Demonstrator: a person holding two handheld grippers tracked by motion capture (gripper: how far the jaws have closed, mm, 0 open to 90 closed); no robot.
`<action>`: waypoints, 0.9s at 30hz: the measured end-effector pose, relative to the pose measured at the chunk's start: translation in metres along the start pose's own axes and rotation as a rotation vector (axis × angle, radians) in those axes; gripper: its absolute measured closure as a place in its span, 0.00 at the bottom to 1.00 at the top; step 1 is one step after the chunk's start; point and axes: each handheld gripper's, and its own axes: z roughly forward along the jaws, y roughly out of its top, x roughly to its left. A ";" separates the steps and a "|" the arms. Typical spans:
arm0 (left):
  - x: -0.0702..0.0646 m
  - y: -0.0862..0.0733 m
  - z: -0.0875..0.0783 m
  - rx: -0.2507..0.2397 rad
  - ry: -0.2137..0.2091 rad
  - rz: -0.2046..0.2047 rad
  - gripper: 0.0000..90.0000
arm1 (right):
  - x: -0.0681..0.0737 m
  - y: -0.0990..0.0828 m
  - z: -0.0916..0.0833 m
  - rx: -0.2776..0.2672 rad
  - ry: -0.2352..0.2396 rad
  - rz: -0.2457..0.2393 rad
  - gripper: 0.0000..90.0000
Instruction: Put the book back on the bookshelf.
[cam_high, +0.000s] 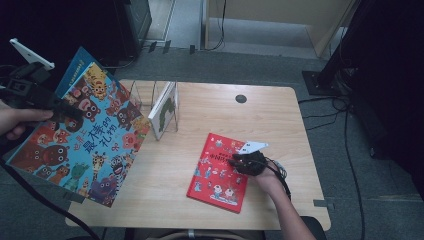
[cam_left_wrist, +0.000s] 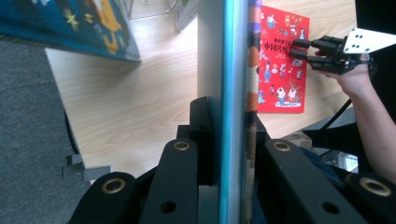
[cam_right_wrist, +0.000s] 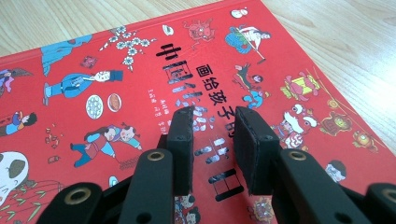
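Clearly the work in hand is shelving picture books, and the one on the move is the blue animal book (cam_high: 82, 137), held up off the left edge of the table (cam_high: 280, 120) by the left gripper (cam_high: 65, 111). Its jaws are clamped on the book's edge — the left gripper view looks straight along the thin blue-and-white edge (cam_left_wrist: 232, 93) pinched between the black pads. Held tilted like that, cover toward the camera, the book seems ready to be turned upright and slid into the clear wire rack (cam_high: 150, 102) just beside it, where a white book with a green figure (cam_high: 164, 111) already stands in a slot. The cover carries large Chinese characters among cartoon animals; I read them as 最棒的礼物, though the high view is soft, so that may be off. A second blue cover (cam_high: 75, 67) shows behind its top corner.

The red book (cam_high: 218, 172) lies flat near the table's front right, and the right gripper (cam_high: 239, 161) rests low over its title with the jaws part way apart and nothing between them — perhaps steadying it, perhaps waiting to pick it up. In the right gripper view the cover reads 画给孩子的 (cam_right_wrist: 208, 91), with 中国 (cam_right_wrist: 175, 58) in larger black characters above it.
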 end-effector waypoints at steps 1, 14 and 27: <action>0.003 -0.001 -0.001 -0.003 0.002 -0.007 0.91 | 0.000 0.000 0.000 0.000 0.001 -0.001 0.76; 0.031 -0.002 -0.009 -0.016 0.083 -0.079 0.91 | -0.001 0.000 0.001 -0.004 -0.001 0.001 0.76; 0.044 0.017 -0.007 -0.033 0.117 -0.137 0.90 | 0.000 0.001 0.001 -0.002 -0.001 0.007 0.76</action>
